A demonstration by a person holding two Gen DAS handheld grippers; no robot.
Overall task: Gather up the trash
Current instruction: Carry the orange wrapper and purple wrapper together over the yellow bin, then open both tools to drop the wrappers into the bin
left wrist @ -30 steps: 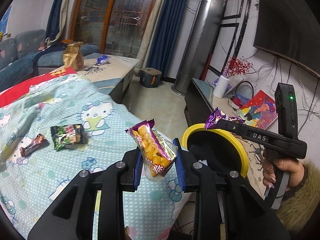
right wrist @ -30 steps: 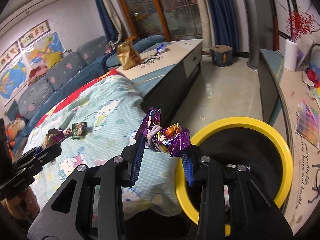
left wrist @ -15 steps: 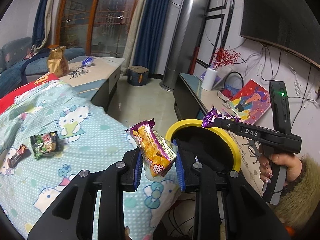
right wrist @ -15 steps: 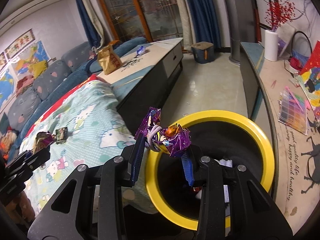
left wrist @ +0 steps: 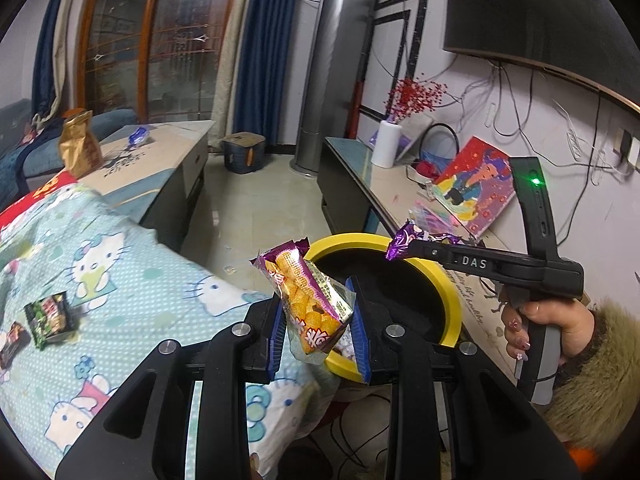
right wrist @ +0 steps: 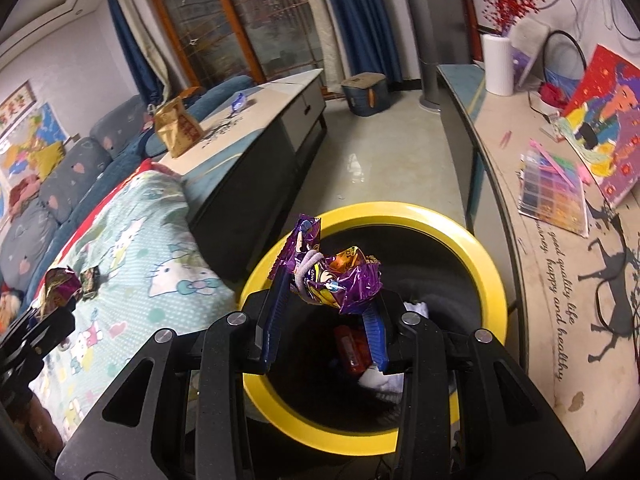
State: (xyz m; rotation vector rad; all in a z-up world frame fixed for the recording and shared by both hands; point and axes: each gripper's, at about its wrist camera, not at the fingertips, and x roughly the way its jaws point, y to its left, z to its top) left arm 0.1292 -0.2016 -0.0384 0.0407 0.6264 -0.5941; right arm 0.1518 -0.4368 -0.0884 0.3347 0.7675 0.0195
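The left tool pinches a snack packet at the bin's near rim; the right tool grips a crumpled purple wrapper above the bin's mouth, ready to drop. More wrappers lie on the bed.

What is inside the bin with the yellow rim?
In the bin, a red packet and some white scraps lie at the bottom. The right gripper and its purple wrapper cover part of the inside.

Both cams ride the wrists, tilted down along each claw. Left one sits by the bed; right one hangs close over the yellow-rimmed bin, which both views share.
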